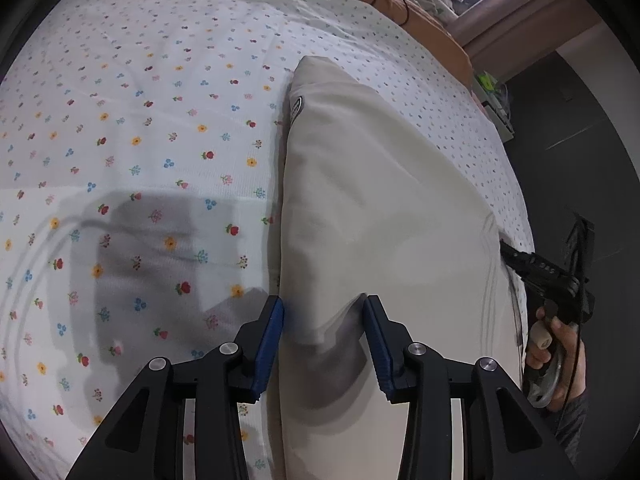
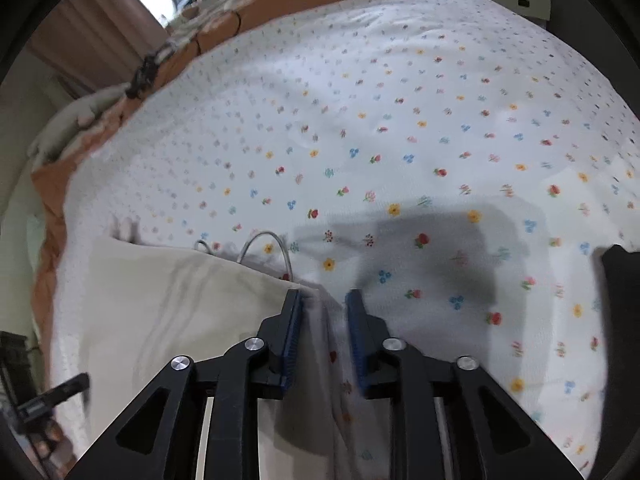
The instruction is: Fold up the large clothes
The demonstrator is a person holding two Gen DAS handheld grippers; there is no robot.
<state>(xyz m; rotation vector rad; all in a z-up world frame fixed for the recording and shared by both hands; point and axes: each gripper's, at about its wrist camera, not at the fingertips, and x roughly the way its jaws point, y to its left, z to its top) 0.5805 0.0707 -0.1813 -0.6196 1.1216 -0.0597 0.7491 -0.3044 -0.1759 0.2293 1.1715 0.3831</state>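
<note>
Fabric of the beige garment [image 1: 380, 200] on the flowered bed sheet [image 1: 140, 120] runs between your left tool's [image 1: 324, 308] parted pads; your right tool [image 2: 323, 304], also parted, straddles its edge.

Left gripper [image 1: 323, 344] jaws are spread, with a raised ridge of the beige garment [image 1: 384, 208] between them — it runs on toward 12 o'clock, and the right gripper [image 1: 516, 258] sits on its far edge at 3 o'clock. Bare floral sheet [image 1: 140, 120] from 9 to 11 is open. In the right wrist view the sheet from 12 to 3 is open — a white cord [image 2: 276, 246] loops at 11, orange bedding [image 2: 280, 4] along the far edge.
</note>
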